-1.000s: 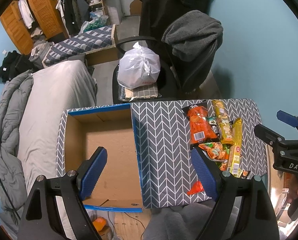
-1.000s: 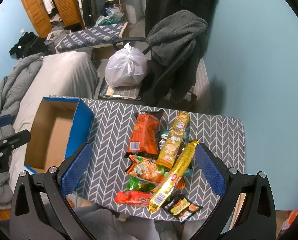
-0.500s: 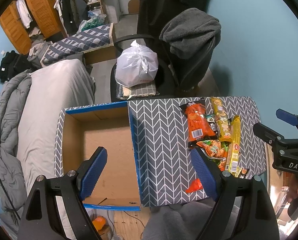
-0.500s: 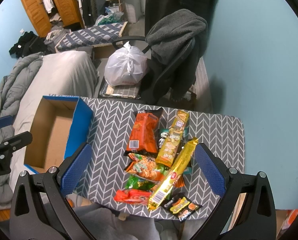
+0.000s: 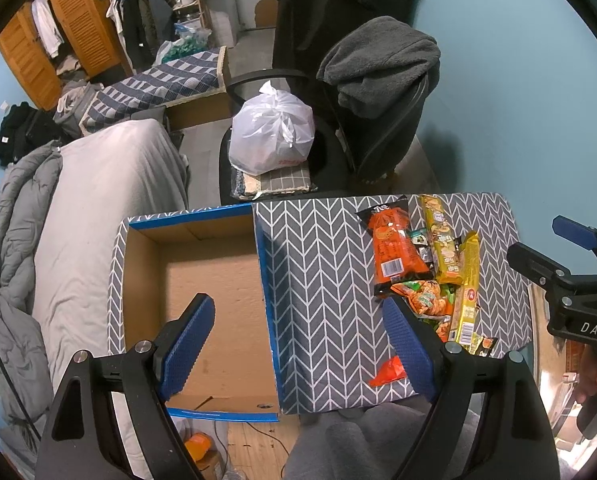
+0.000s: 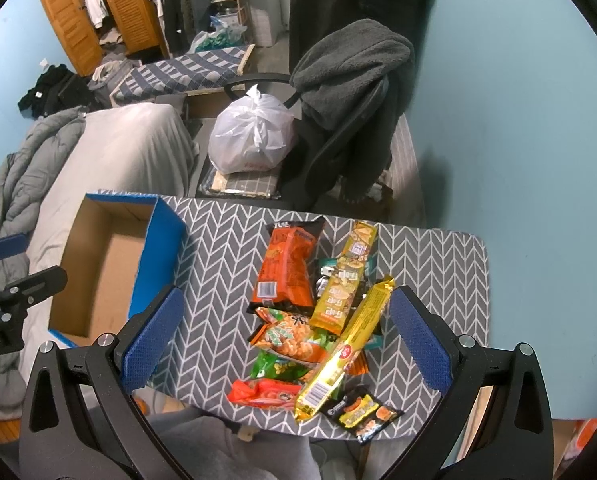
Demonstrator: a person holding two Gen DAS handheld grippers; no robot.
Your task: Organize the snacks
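The left tongs [image 5: 298,344] hang over the surface [image 5: 318,280], their left finger above the open cardboard box [image 5: 202,292] at the surface's left end. The snack pile [image 6: 318,312] lies to their right, directly ahead of and between the fingers of the right tongs [image 6: 286,336]. Nearest those tongs lies a small packet [image 6: 362,414] at the surface's near edge. Beyond the surface stands a chair [image 6: 338,120] carrying a plastic bag [image 6: 254,140]; a bed [image 5: 98,200] lies left of the box.
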